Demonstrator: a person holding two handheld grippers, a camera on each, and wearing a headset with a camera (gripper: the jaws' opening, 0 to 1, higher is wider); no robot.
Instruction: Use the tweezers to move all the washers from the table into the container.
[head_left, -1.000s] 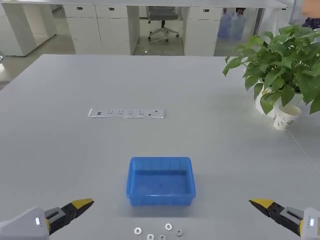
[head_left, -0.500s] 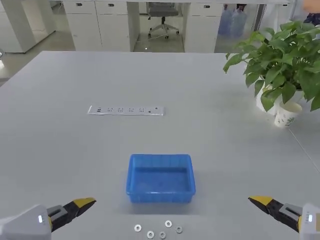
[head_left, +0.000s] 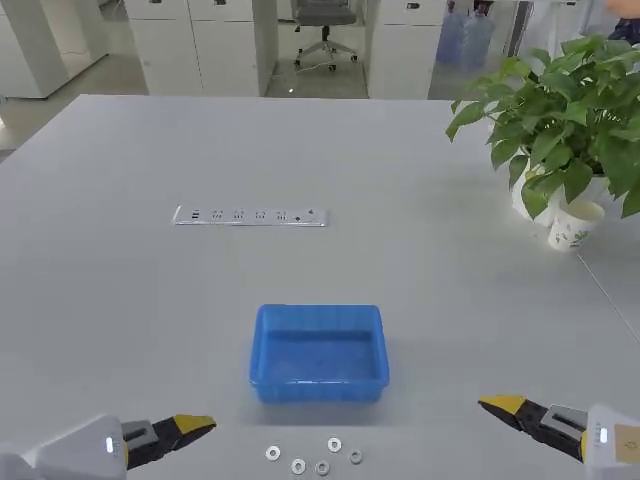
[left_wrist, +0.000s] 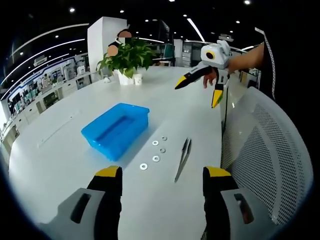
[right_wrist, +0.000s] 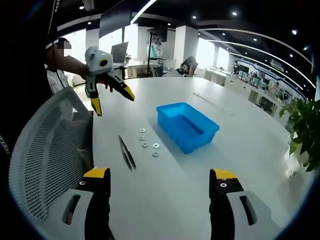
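Observation:
Several small metal washers (head_left: 322, 458) lie on the grey table just in front of the blue container (head_left: 320, 352). The tweezers (left_wrist: 183, 152) lie flat on the table beside the washers (left_wrist: 155, 150), nearer the table's front edge, also the tweezers (right_wrist: 127, 152) in the right gripper view. My left gripper (head_left: 192, 429) hovers low at the left of the washers, open and empty. My right gripper (head_left: 502, 407) hovers at the right, open and empty. Each gripper view shows its own jaws (left_wrist: 162, 174) (right_wrist: 160, 175) spread wide, and the other gripper (left_wrist: 196, 95) (right_wrist: 113, 105) open above the table.
A white power strip (head_left: 250, 216) lies beyond the container. A potted plant (head_left: 560, 120) and a paper cup (head_left: 568, 226) stand at the far right. A mesh chair back (left_wrist: 265, 150) stands against the table's near edge.
The left gripper has moved right and a little nearer, toward the washers. The right gripper has edged slightly left. The head camera has tilted a little.

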